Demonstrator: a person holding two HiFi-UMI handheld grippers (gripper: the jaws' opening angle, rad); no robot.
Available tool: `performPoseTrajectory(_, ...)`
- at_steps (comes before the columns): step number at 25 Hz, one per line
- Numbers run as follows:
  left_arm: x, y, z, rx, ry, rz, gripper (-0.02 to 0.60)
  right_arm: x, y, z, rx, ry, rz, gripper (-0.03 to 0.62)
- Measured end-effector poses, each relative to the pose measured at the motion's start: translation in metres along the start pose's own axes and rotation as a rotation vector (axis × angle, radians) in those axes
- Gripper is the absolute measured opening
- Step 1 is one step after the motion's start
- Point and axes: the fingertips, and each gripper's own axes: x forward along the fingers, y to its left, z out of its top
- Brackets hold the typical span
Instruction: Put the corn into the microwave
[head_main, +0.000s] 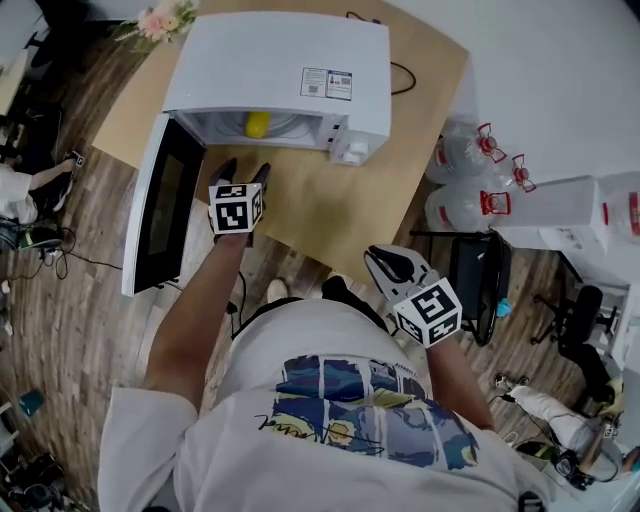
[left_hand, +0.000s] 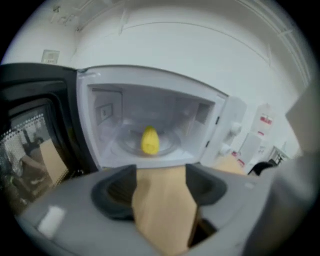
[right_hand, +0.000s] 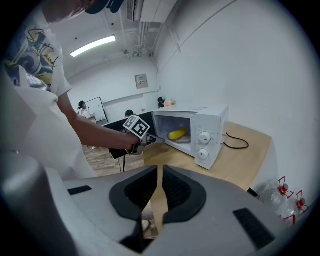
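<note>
The yellow corn (head_main: 257, 124) lies on the glass turntable inside the white microwave (head_main: 290, 60), whose door (head_main: 160, 205) hangs wide open to the left. My left gripper (head_main: 243, 173) hovers just in front of the cavity, open and holding nothing. In the left gripper view the corn (left_hand: 150, 140) sits straight ahead beyond the left gripper (left_hand: 160, 187). My right gripper (head_main: 397, 266) is held back near my body, off the table's front edge, shut and empty. The right gripper view shows the right gripper (right_hand: 160, 187), the microwave (right_hand: 210, 125) and the corn (right_hand: 177, 134) from the side.
The microwave stands on a wooden table (head_main: 330, 210), with a black cable (head_main: 402, 75) behind it. Two water bottles (head_main: 470, 150) and a black chair (head_main: 475, 275) stand to the right of the table. Flowers (head_main: 160, 22) sit at the table's far left corner.
</note>
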Motion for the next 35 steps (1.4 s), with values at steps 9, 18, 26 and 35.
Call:
performPoseTrajectory(9, -0.073, -0.019, -0.017, 0.004, -0.022, -0.109, 0.282, 0.010, 0.035, 0.002, -0.045, -0.002, -0.001, 0.025)
performPoseTrajectory(18, -0.151, -0.029, -0.041, 0.013, -0.029, -0.237, 0.194, 0.017, 0.078, 0.004, -0.090, 0.010, -0.005, 0.025)
performPoseTrajectory(26, -0.210, -0.058, -0.064, 0.099, -0.030, -0.431, 0.046, 0.014, 0.110, 0.015, -0.105, -0.028, -0.027, 0.023)
performPoseTrajectory(35, -0.234, -0.069, -0.065, 0.121, -0.026, -0.534, 0.009, 0.015, 0.136, 0.013, -0.122, -0.018, -0.037, 0.020)
